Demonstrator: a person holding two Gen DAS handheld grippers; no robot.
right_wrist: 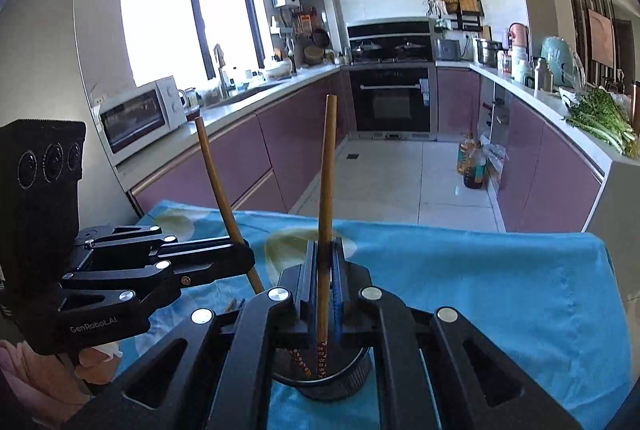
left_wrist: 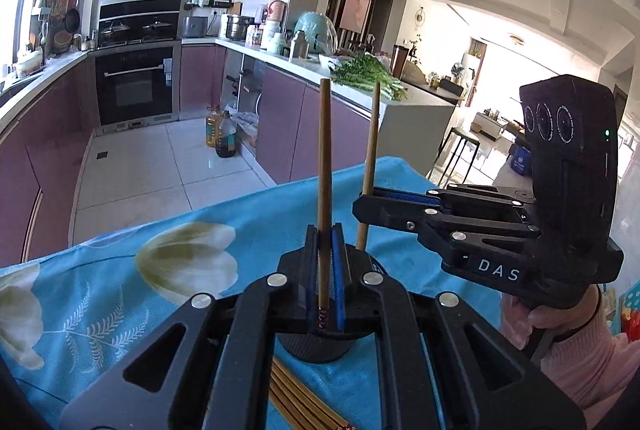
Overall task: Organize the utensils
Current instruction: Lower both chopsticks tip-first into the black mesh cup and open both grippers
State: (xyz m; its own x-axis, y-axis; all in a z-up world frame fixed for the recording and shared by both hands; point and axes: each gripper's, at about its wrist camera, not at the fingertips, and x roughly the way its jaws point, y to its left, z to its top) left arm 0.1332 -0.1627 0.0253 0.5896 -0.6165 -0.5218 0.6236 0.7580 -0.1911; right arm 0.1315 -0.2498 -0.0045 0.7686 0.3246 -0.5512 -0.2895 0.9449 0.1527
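Apparently both chopsticks [right_wrist: 325,206] over holder [right_wrist: 344,382], table edge [right_wrist: 600,242] well apart.

Brightness: both views are bright, lit by daylight.
Light source: the window [right_wrist: 188,10] in the upper left of the right wrist view is washed out to white; in the left wrist view the living area [left_wrist: 500,70] at right is overexposed.
Glare: the floor tiles [left_wrist: 168,166] reflect pale light.
Distortion: strong fisheye bending, with dark corners.
Sharpness: mostly sharp; the gripper linkages at the bottom edge are slightly soft.
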